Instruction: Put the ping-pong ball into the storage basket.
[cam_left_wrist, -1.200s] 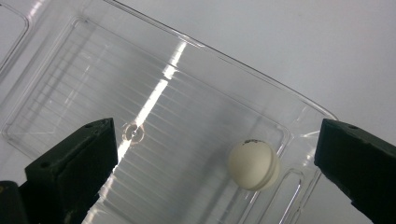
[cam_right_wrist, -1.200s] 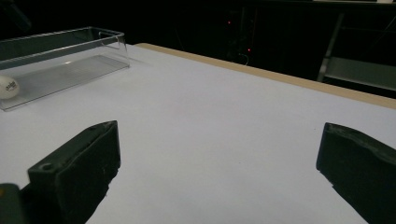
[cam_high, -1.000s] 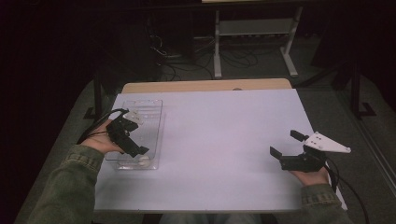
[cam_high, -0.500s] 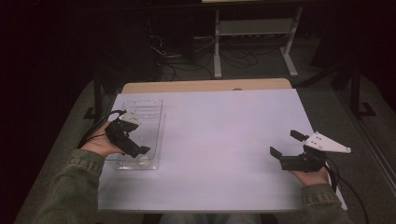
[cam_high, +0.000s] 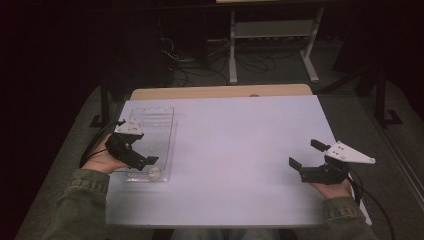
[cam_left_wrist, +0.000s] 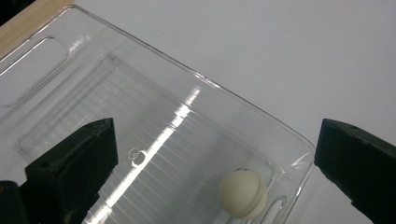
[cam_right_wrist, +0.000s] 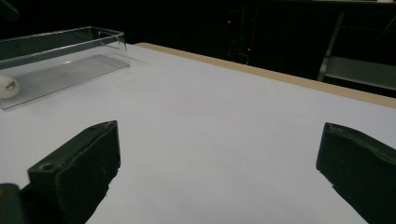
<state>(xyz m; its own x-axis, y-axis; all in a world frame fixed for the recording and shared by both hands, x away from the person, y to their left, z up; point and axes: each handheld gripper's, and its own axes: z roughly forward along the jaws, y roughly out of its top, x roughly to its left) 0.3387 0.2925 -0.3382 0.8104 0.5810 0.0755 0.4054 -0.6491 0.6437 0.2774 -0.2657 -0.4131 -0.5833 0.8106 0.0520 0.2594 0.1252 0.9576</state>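
- The left gripper (cam_high: 141, 161) is now hanging a little farther up the clear tray (cam_high: 165, 127) than a second ago, its jaws spread wide and holding nothing; the hand behind it has eased forward along the tray's left rim.
- The small white ball (cam_left_wrist: 243, 193) is lying loose on the tray floor at the near end, close to a corner, apart from both jaws; in the high view it is showing as a pale spot (cam_high: 153, 173) just below the gripper.
- That small shift is reading as a lining-up move: the gripper is looking down past the ball, so a pick is probably being prepared, and the jaws would need to come down and back toward the near end to straddle it.
- The right gripper (cam_high: 308, 156) is sitting where it was a second ago, low over the table's right side, well apart from the tray, jaws wide and empty.
- The table (cam_high: 240, 150) is carrying a plain white sheet, with a strip of bare wood at the far edge.
- The room beyond is lying in darkness; a pale metal stand (cam_high: 272, 37) and loose cables (cam_high: 190, 55) are resting on the floor.
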